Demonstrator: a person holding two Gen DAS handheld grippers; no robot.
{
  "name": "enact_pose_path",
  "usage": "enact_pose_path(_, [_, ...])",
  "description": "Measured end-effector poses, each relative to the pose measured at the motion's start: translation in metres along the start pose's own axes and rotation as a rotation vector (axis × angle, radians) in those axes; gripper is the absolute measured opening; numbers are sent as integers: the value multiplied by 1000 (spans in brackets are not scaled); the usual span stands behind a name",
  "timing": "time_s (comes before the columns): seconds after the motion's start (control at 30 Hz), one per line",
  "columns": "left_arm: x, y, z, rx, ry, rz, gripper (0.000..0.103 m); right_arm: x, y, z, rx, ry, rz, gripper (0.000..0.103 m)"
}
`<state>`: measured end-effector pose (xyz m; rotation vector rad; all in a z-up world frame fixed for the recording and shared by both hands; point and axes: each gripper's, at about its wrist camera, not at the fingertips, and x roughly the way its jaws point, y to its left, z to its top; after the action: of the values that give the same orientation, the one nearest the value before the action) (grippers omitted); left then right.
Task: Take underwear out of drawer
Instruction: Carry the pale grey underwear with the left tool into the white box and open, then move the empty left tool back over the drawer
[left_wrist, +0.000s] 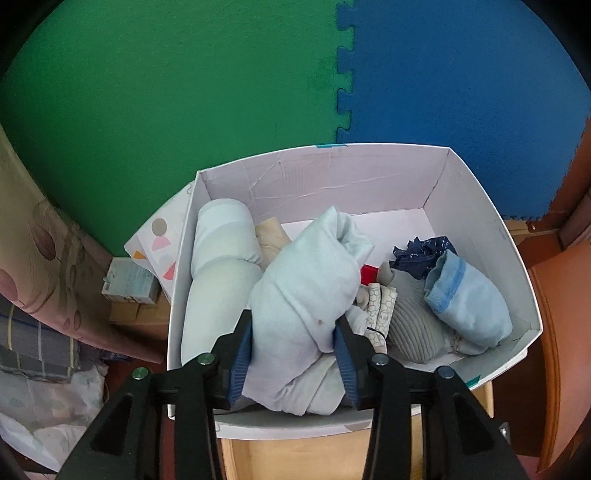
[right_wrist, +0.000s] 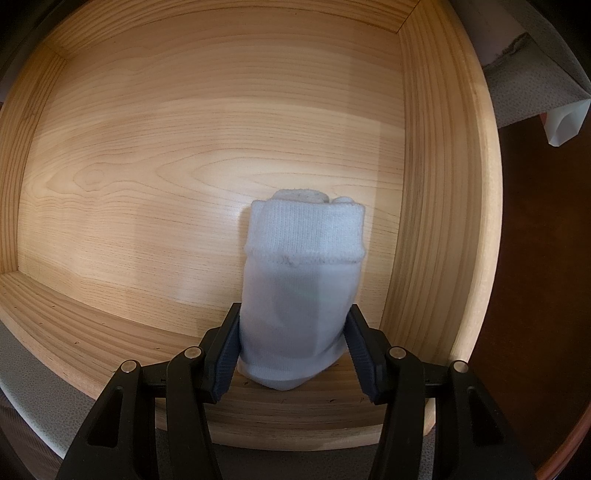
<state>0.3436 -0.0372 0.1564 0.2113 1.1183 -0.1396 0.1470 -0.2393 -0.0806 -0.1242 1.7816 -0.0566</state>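
In the left wrist view, the left gripper (left_wrist: 295, 332) grasps a pale blue bundle (left_wrist: 306, 280) of cloth between its blue pads (left_wrist: 242, 354), over a white box (left_wrist: 480, 206). The box holds more rolled clothes: a long pale roll (left_wrist: 218, 266) against its left wall, a beige piece (left_wrist: 271, 236) behind the bundle, a grey knit roll (left_wrist: 410, 328), a blue roll (left_wrist: 465, 302) with a darker hem, and a navy patterned piece (left_wrist: 421, 254) toward the right. Beyond the box lie a green mat (left_wrist: 166, 92) and a blue mat (left_wrist: 461, 81), joined by puzzle teeth. In the right wrist view, the right gripper (right_wrist: 293, 332) is clenched on a rolled white sock (right_wrist: 303, 273) with a folded ribbed cuff, held over the bare floor of a wooden drawer (right_wrist: 166, 166), near its right wall.
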Motion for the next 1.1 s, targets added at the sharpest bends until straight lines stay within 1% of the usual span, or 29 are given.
enact_pose_path(0.13, [-6, -3, -3, 21, -10, 16, 46, 0, 0, -1, -1, 0, -1, 50])
enact_pose_path(0.33, [-28, 1, -5, 15, -36, 6, 47, 0, 1, -1, -1, -1, -1, 50])
enact_pose_path(0.43, [-47, 3, -8, 25, -59, 7, 49, 0, 2, -2, -2, -1, -1, 50])
enact_pose_path(0.5, [-63, 5, -13, 36, -90, 11, 50, 0, 1, -1, -3, -1, -2, 50])
enact_pose_path(0.63, [-96, 11, -27, 52, -137, 12, 55, -1, 2, -1, -2, -1, -2, 50])
enact_pose_path(0.7, [-110, 17, -38, 54, -153, 13, 55, -1, 2, -1, -2, -1, -2, 50])
enact_pose_path(0.77, [-119, 23, -52, 55, -166, 37, 55, -1, 3, -1, -1, -2, -1, 50])
enact_pose_path(0.87, [-127, 29, -81, 63, -174, 72, 55, 0, 3, -1, -1, -3, -1, 50])
enact_pose_path(0.97, [-121, 36, -115, 41, -153, 87, 55, -1, 4, -1, 0, -6, 3, 51])
enact_pose_path(1.03, [-113, 36, -139, 29, -142, 127, 55, 2, 1, -2, -2, -9, 11, 51])
enact_pose_path(1.1, [-101, 32, -163, 21, -123, 147, 55, 3, 0, -2, 0, -12, 18, 50])
